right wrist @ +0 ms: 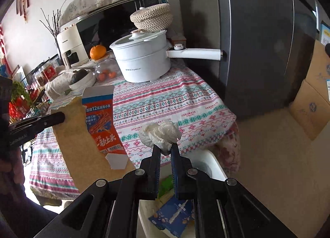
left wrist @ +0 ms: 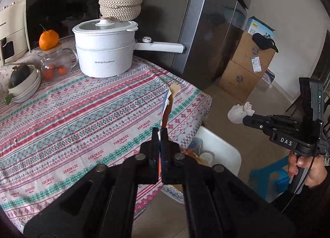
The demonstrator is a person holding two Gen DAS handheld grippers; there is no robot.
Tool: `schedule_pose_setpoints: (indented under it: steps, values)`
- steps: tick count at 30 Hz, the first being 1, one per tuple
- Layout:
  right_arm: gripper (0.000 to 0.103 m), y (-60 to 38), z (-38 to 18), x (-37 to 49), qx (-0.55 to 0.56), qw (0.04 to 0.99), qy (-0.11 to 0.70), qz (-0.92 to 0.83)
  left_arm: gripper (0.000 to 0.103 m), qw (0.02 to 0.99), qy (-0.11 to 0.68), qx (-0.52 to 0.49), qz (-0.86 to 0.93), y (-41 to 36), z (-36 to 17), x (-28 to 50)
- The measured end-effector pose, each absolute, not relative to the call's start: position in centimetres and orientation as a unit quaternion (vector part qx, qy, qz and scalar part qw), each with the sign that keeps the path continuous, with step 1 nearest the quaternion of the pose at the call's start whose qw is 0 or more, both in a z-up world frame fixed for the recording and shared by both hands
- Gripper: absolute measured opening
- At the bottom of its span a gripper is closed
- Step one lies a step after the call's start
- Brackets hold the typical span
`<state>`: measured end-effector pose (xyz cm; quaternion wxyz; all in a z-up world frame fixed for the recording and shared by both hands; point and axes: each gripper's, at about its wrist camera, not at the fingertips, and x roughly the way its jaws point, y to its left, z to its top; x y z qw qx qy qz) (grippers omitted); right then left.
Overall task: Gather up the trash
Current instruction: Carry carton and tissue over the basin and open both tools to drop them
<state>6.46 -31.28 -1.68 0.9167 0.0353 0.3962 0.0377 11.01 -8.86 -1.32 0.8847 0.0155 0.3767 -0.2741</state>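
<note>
The left claw (left wrist: 159, 133) is clamped on a torn cardboard package (right wrist: 92, 126), which stands up from its fingers, above the edge of the tabletop (left wrist: 72, 118). The right claw (right wrist: 165, 148) is clamped on a crumpled white tissue (right wrist: 159, 133), which sits just beyond its fingertips. Below both claws stands a white trash bin (right wrist: 214, 165), with a blue wrapper (right wrist: 175, 213) inside it

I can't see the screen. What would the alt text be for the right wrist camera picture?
The right hand-held gripper pinches a crumpled white tissue above a white trash bin beside a table with a patterned cloth. At left, the left hand-held gripper holds a torn cardboard snack box; a white pot stands behind.
</note>
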Motion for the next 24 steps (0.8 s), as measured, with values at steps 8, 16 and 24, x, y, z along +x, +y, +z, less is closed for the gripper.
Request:
schedule_pose_setpoints:
  steps: [8,16,24]
  values:
    - [0.011,-33.9,-3.6,4.2,0.036,0.906,0.422,0.014,0.001,0.876,0.366,0.071,-0.306,-15.4,-4.1,9.3]
    - [0.011,-35.4,-5.4,3.1,0.036,0.893,0.448,0.002,0.039,0.86,0.391,0.112,-0.31,-17.6,-7.5,9.5]
    - [0.011,-36.0,-6.0,3.1,0.045,0.882,0.468,0.002,0.082,0.869,0.398,0.094,-0.279,-15.5,-6.6,9.0]
